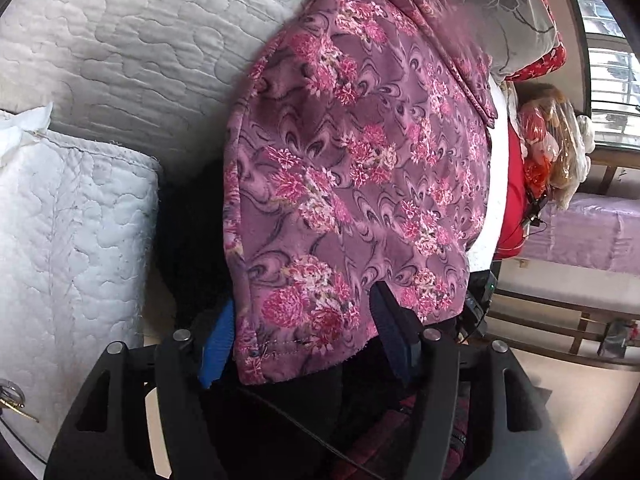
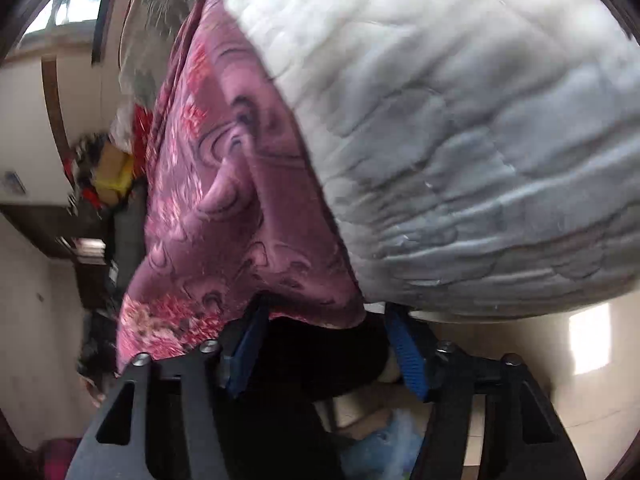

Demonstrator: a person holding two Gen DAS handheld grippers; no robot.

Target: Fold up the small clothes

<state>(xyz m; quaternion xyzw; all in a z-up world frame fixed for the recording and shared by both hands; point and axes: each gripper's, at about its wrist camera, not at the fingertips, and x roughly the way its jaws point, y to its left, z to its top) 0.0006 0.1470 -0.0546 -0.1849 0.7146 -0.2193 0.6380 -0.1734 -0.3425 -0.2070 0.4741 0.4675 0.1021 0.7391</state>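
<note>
A purple garment with pink flower print [image 1: 360, 168] hangs over the edge of a white quilted mattress [image 1: 132, 44]. My left gripper [image 1: 304, 332] is open with its blue-padded fingers on either side of the garment's lower hem. In the right wrist view the same garment [image 2: 224, 208] drapes down beside the quilted mattress [image 2: 460, 140]. My right gripper [image 2: 324, 344] is open, its fingers spread around the garment's bottom edge, which hangs just between the fingertips. This view is motion-blurred.
A folded white quilted pad [image 1: 68, 232] stands at the left. A grey flower-print pillow [image 1: 508, 16], red cloth and plastic-wrapped items [image 1: 556, 148] lie at the right. A wooden bench with purple cover [image 1: 588, 240] sits beyond. Dark clothing hangs below the grippers.
</note>
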